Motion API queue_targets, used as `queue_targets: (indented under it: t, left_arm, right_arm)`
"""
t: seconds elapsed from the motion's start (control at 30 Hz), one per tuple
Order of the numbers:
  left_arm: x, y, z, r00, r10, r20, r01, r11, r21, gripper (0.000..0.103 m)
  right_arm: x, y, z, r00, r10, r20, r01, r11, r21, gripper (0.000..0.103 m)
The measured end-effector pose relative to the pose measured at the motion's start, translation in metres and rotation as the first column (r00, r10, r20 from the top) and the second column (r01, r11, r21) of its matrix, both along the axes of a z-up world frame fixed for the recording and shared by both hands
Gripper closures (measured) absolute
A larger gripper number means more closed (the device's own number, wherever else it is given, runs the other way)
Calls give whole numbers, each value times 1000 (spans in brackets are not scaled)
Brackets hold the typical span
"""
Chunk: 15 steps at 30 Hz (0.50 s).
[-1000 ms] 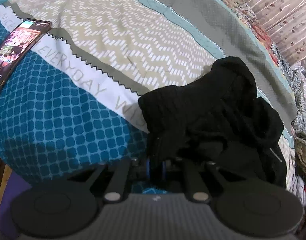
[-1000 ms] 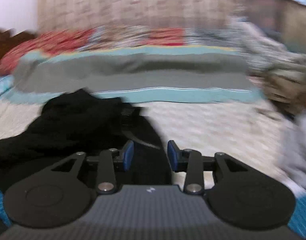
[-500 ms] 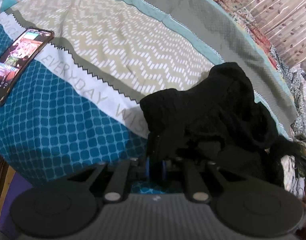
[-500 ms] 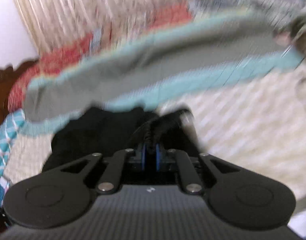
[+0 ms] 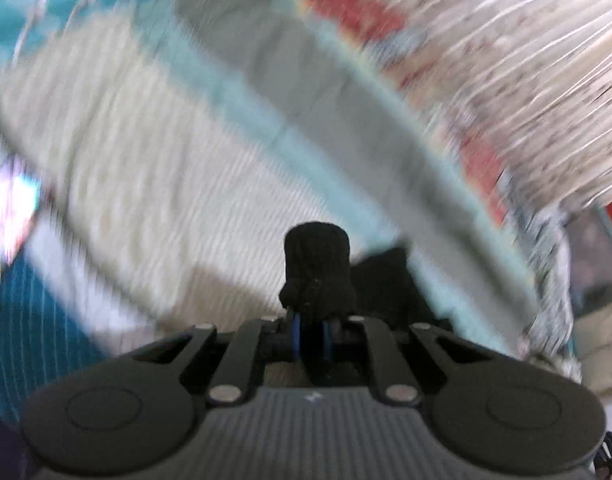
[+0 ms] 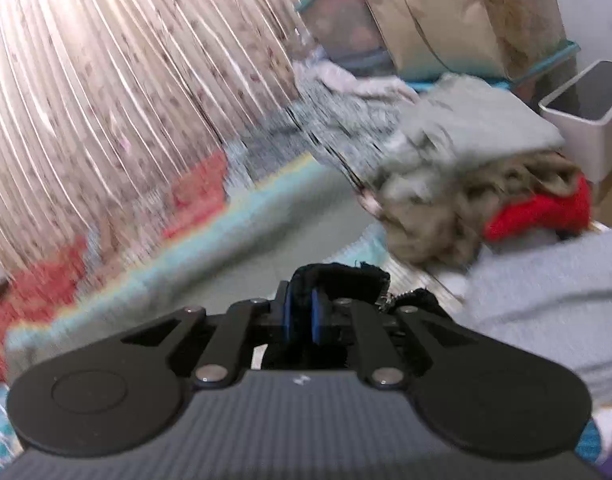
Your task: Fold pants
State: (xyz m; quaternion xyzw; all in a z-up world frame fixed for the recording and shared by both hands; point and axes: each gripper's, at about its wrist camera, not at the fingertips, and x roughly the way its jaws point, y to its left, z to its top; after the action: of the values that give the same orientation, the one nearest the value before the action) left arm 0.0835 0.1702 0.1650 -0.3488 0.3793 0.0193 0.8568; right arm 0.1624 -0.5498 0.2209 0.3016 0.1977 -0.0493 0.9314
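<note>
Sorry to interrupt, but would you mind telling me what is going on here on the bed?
A person is working with two handheld grippers on a pair of black pants, at the start of a fold. The left gripper has its jaws shut on a bunch of the black fabric. The right gripper has just closed its jaws on another part of it. Both pinched ends sit above the patterned bedspread, and both views are blurred. A heap of other clothes lies on the bed near the right gripper.

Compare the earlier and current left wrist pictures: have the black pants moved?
Yes. The black pants, pinched in the left tool, have lifted off the bedspread where they lay heaped.
</note>
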Motion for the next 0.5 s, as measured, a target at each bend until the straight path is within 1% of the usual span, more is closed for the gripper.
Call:
queue_targets:
  t: [0.03,0.1,0.13,0.17,0.2,0.23,0.27,0.33,0.37,0.4,0.43,0.47,0.5]
  left_arm:
    - [1,5,21,999,13,51,-14,1000,6,94]
    - [-6,13,50,992,29,127,-32,999,24,95]
    - [-13,17,61,986,39,159,-47,998,48,95]
    - [-22,19,66,983,50,177,-64,995,71,94]
    - [-29,24,66,982,62,180,-79,993,90,94]
    - [-38,28,60,984,73,162,-91,990,106,94]
    - [-45,32,51,988,81,131,-96,989,114,94]
    - [-59,39,18,995,98,29,-101,989,110,94]
    - [-65,42,-4,994,106,-33,-102,989,103,94]
    - [-73,44,-26,989,115,-89,-107,990,90,94]
    - [-80,46,-45,982,124,-139,-114,991,72,94]
    - [-88,49,-63,974,130,-187,-123,991,49,94]
    - [-99,51,-82,964,135,-230,-132,991,25,94]
  right_arm:
    - [3,1,11,999,5,48,-6,1000,26,91]
    - [-8,1,28,990,19,141,-27,998,55,91]
    - [-14,0,31,985,28,172,-39,998,59,91]
    - [-21,-4,32,980,38,196,-51,997,62,91]
    - [-30,-9,26,977,46,208,-62,996,70,91]
    - [-53,-14,14,977,48,208,-67,994,84,91]
    - [-60,-19,1,980,49,194,-70,992,104,91]
    - [-78,-33,-35,991,31,129,-50,988,149,91]
    - [-100,-40,-54,996,14,90,-29,985,172,91]
    - [-114,-51,-81,999,-5,33,-2,977,214,91]
    - [-119,-59,-104,1000,-22,-16,25,965,260,91]
    - [-127,-68,-132,996,-43,-77,65,948,312,91]
    - [-135,-74,-154,989,-64,-134,107,934,341,90]
